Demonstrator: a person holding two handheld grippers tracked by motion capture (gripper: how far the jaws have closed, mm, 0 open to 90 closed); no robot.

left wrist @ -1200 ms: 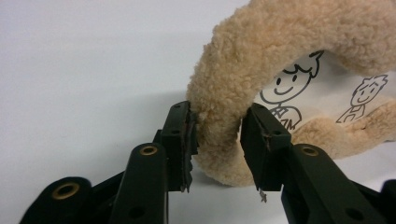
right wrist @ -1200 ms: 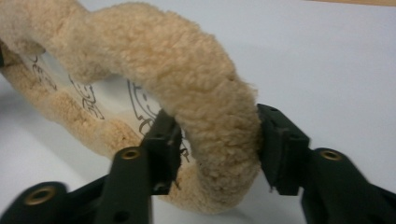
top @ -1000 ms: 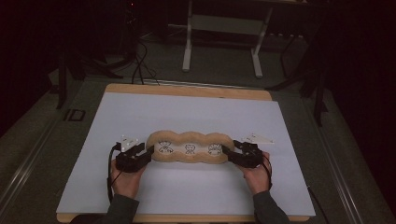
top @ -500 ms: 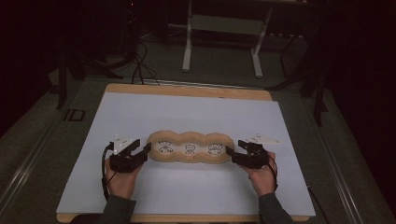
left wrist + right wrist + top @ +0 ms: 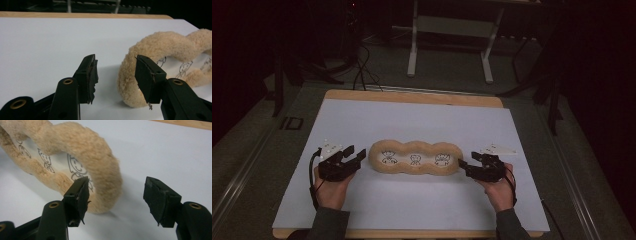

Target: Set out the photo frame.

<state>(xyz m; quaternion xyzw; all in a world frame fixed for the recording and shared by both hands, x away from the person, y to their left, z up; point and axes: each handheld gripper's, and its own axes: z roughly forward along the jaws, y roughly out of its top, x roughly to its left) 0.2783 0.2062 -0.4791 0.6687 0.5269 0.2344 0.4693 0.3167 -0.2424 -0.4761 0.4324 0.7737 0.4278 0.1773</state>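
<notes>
The plush mat (image 5: pixel 416 158) lay flat on the desk (image 5: pixel 362 120), its long axis running from one hand to the other. The left gripper (image 5: pixel 353 157), fingers (image 5: pixel 88 75) spread and just opened wider, pinched nothing, the mat's end just beyond them. The right gripper (image 5: pixel 466 165), fingers (image 5: pixel 80 192) likewise spread, sat just beside the opposite end, slightly nearer.

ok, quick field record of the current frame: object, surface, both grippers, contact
object: tan plush three-lobed cushion with cartoon prints inside, lying flat
surface: white sheet on a wooden board
left gripper: open, jaws just been opening, nothing between them, at the cushion's left end
right gripper: open, jaws just been opening, nothing between them, at its right end
contact: left apart; right cannot tell
</notes>
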